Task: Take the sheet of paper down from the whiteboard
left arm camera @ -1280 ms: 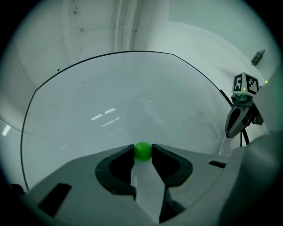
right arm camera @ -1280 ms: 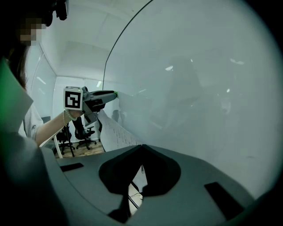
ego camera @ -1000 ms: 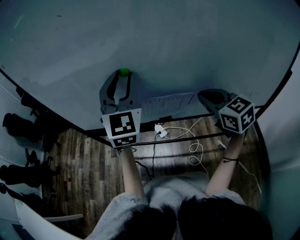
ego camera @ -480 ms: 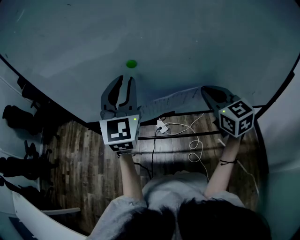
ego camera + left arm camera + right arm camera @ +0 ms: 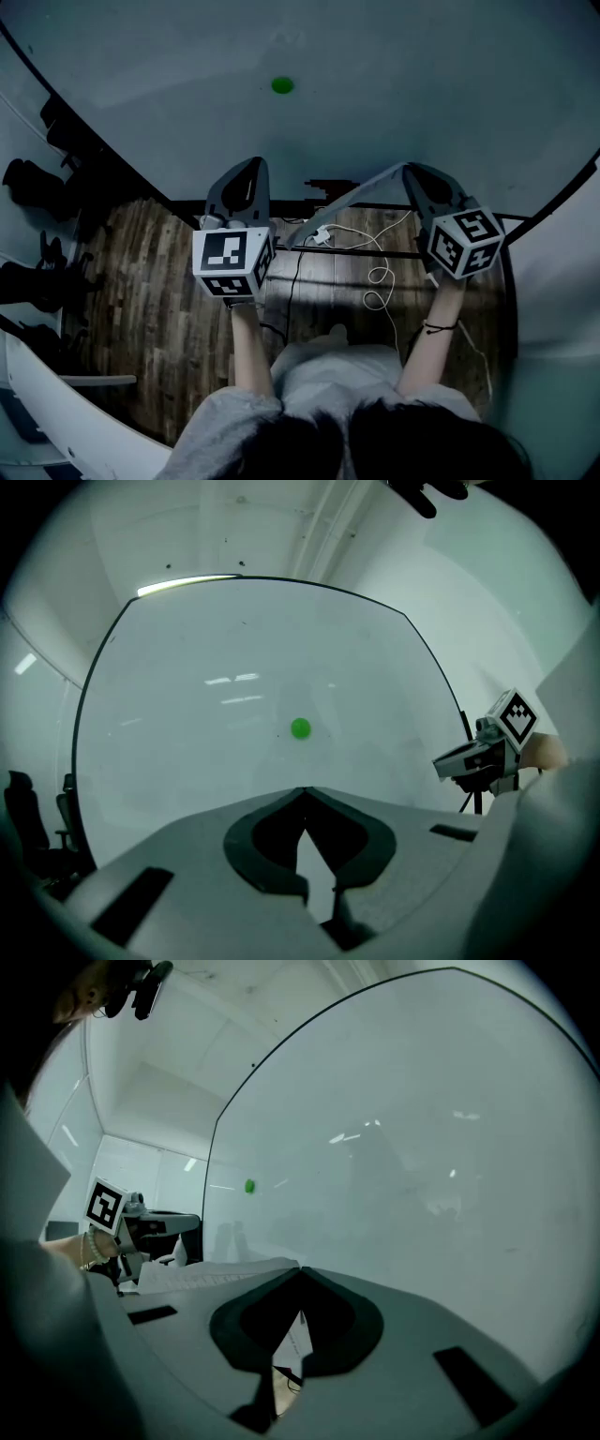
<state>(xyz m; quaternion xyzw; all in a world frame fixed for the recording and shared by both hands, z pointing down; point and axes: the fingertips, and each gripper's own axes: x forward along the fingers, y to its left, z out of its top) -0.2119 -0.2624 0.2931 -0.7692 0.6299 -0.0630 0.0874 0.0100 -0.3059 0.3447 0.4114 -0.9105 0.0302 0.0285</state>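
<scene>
Sheet's off! The white printed paper sheet (image 5: 349, 201) has left the whiteboard (image 5: 394, 66) and now hangs well below the round green magnet (image 5: 282, 85). R gripper (image 5: 300, 1271) jaws pinch its edge. L gripper (image 5: 305, 790) jaws have just snapped together, apparently on nothing. Task's basically done.

Whiteboard (image 5: 375, 94) – smooth, glossy, catching light streaks. Sheet of paper (image 5: 349, 197) thin, matt. Floor (image 5: 159, 281) dark grained wood planks. Left gripper (image 5: 253, 164), right gripper (image 5: 410, 171) – matt grey plastic.
</scene>
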